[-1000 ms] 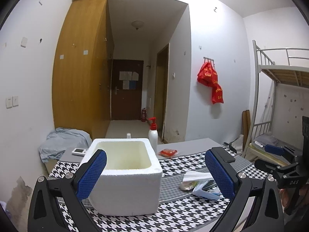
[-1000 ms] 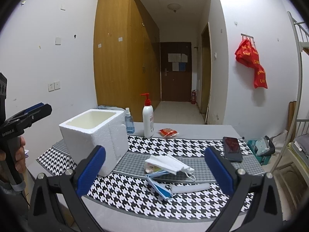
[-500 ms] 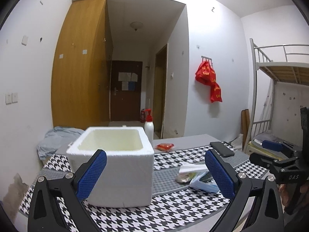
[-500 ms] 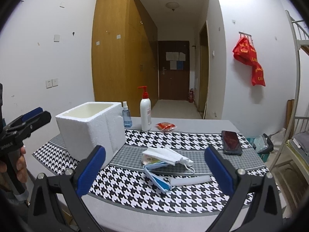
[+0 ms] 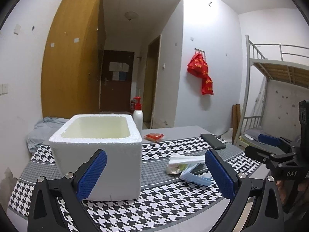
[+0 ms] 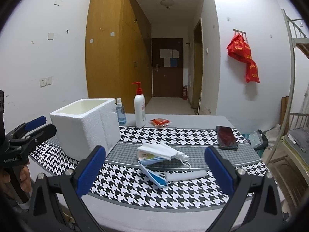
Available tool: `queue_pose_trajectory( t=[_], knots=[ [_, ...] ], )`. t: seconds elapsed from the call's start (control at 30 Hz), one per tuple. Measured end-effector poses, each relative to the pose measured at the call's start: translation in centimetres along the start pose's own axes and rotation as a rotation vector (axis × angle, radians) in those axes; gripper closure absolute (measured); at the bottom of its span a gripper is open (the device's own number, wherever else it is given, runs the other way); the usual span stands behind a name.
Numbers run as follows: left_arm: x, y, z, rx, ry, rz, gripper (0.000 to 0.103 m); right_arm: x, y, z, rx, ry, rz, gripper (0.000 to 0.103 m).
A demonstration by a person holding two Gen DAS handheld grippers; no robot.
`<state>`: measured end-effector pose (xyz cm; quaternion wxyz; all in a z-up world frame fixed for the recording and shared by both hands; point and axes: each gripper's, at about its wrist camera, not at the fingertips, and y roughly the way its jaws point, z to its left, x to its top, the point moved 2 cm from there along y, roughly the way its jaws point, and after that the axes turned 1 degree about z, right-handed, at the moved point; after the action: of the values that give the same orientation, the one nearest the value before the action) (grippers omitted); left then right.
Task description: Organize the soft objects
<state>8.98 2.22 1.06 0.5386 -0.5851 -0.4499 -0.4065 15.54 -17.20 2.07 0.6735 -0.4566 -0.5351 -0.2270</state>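
A white foam box (image 6: 87, 127) stands open and empty on the left of the houndstooth cloth (image 6: 125, 181); it also shows in the left wrist view (image 5: 96, 154). A pile of soft things lies mid-table: a white face mask (image 6: 164, 150), a blue face mask (image 6: 154, 176), a clear packet (image 6: 144, 156) and a white roll (image 6: 186, 174). The pile shows in the left wrist view (image 5: 187, 166). My left gripper (image 5: 155, 174) is open and empty, in front of the box. My right gripper (image 6: 155, 173) is open and empty, short of the pile.
A red-capped pump bottle (image 6: 140, 108), a blue spray bottle (image 6: 120, 113) and a red packet (image 6: 160, 122) stand at the back of the table. A black phone (image 6: 226, 137) lies at the right. A bunk bed (image 5: 274, 89) stands right of the table.
Both cameras have dropped lower and come a little closer to the table. The box and the pile have not moved. Both grippers stay open.
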Motion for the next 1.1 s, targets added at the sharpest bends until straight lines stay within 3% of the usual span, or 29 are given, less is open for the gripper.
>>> queue_pose_trajectory(
  t=[0.33, 0.73, 1.1],
  knots=[
    [-0.6, 2.2, -2.2, -0.052, 0.037, 0.055, 0.001, -1.0, 0.2, -0.8, -0.012, 0.016, 0.011, 0.000],
    [-1.6, 6.2, -5.5, -0.076, 0.055, 0.131, 0.001, -2.1, 1.9, -6.5, -0.048, 0.072, 0.055, 0.000],
    [-3.1, 9.3, -6.3, -0.059, 0.047, 0.227, 0.001, -4.0, 4.6, -8.0, 0.019, 0.076, 0.135, 0.000]
  ],
)
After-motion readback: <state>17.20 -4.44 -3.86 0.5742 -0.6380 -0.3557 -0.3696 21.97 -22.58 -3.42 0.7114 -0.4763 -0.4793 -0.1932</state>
